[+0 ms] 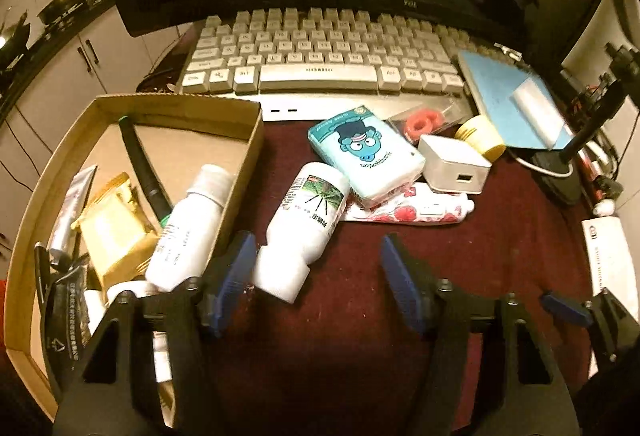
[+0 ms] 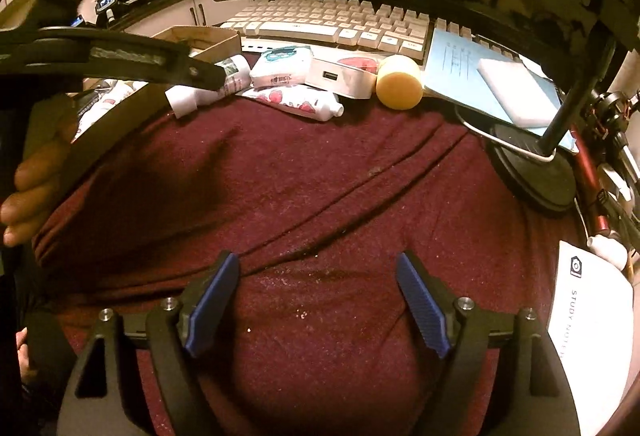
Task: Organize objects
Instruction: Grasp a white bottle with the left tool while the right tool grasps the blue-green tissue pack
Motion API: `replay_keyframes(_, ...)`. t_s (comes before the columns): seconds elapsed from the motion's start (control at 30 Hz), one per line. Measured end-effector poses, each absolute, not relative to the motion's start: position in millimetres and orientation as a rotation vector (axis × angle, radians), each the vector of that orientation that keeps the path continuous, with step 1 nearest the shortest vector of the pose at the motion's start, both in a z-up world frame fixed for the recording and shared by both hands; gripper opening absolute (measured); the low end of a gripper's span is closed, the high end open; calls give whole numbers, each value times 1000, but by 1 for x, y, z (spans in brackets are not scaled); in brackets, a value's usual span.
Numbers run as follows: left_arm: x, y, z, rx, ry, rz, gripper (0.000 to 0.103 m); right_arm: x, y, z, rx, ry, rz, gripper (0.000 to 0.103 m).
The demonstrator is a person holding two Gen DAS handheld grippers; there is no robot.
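In the left wrist view my left gripper (image 1: pixel 316 248) is open low over the maroon cloth. A white bottle with a green label (image 1: pixel 308 220) lies between its fingers, cap end close to the left pad, with no pad pressing on it. To the left, a cardboard box (image 1: pixel 180 102) holds another white bottle (image 1: pixel 188 228), a gold packet (image 1: pixel 112 232), a black pen (image 1: pixel 140 164) and a tube (image 1: pixel 72 204). My right gripper (image 2: pixel 316 260) is open over bare cloth (image 2: pixel 320 176) with nothing between its fingers.
Beyond the labelled bottle lie a teal tissue pack (image 1: pixel 364 152), a white charger (image 1: pixel 456 168), a strawberry-print tube (image 1: pixel 404 212), a yellow jar (image 1: pixel 480 136) and a pink ring in a clear bag (image 1: pixel 420 124). A keyboard (image 1: pixel 320 52), blue notebook (image 1: pixel 496 92) and lamp base (image 2: pixel 536 172) stand behind.
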State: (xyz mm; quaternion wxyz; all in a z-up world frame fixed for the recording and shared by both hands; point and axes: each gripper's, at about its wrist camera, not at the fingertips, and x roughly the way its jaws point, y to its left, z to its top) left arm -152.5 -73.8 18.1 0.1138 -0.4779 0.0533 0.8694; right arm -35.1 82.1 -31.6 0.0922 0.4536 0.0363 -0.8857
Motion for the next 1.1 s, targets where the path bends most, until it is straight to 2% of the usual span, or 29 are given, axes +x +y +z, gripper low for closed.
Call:
replay_keyframes(0.07, -157, -72, 11, -1425, 196, 2567, 54, -35, 82, -31, 1345, 106, -2632, 82)
replay_keyframes(0.1, -161, -72, 5, -1459, 192, 2561, 39, -35, 82, -32, 1343, 104, -2633, 82)
replay_keyframes(0.13, -162, -74, 2, -1485, 172, 2548, 33, -34, 82, -31, 1344, 103, -2631, 82)
replay_keyframes(0.37, -137, -71, 1, -1491, 139, 2547, 33, -37, 91, -29, 1332, 30, -2585, 82)
replay_keyframes(0.73, -51, -108, -1, -1412, -37, 2622, 33, -57, 88, -9, 1243, -109, -2585, 80)
replay_keyframes(0.83, -47, -110, -1, -1397, -69, 2620, 33, -69, 75, -1, 1216, -69, -2580, 76)
replay_keyframes(1.1, -39, -124, -1, -1389, -169, 2591, 33, -111, 42, 11, 1170, 52, -2567, 75)
